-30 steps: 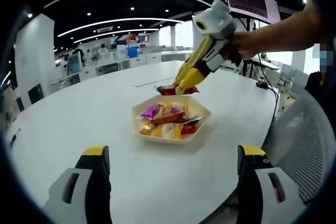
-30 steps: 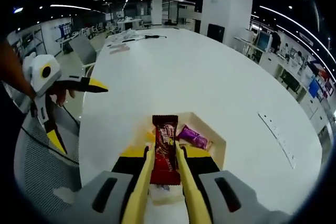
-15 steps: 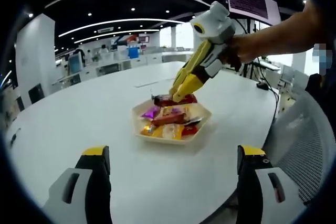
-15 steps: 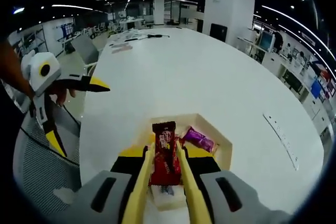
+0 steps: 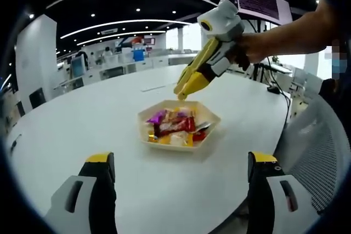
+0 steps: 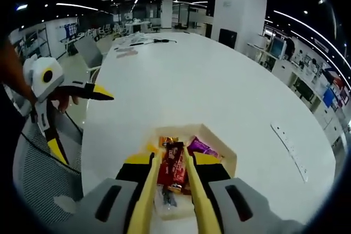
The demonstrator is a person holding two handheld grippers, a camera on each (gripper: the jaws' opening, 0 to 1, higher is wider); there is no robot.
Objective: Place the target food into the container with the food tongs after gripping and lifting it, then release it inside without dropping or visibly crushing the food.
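Legible writing: none. The red snack bar [image 6: 174,164] carries pale lettering on its wrapper, too small to read, and the wall screen [image 5: 261,0] beyond the right gripper shows lines of text that cannot be made out. In the left gripper view, the left gripper [image 5: 181,158] has its jaws set wide apart over the white table [image 5: 82,119] with nothing between them. The cream hexagonal container [image 5: 209,115] sits ahead of them and between their lines, and the red snack bar [image 5: 175,126] lies inside it among other wrapped sweets, with a purple packet [image 5: 158,116] to its left. Above the container's far edge hang the yellow food tongs [image 5: 189,82], carried by the right gripper [image 5: 219,58] in a person's hand [image 5: 249,50]. The tong tips are close together, hold nothing and are clear of the food. A mesh chair [image 5: 321,152] stands at the right. In the right gripper view, the left gripper [image 6: 86,127] appears at the left with jaws spread wide. The right gripper [image 6: 171,165] is closed around the food tongs [image 6: 147,190], whose two arms run forward with a narrow gap. The snack bar lies in the container [image 6: 222,145] below that gap, and the purple packet [image 6: 201,147] lies just right of it.
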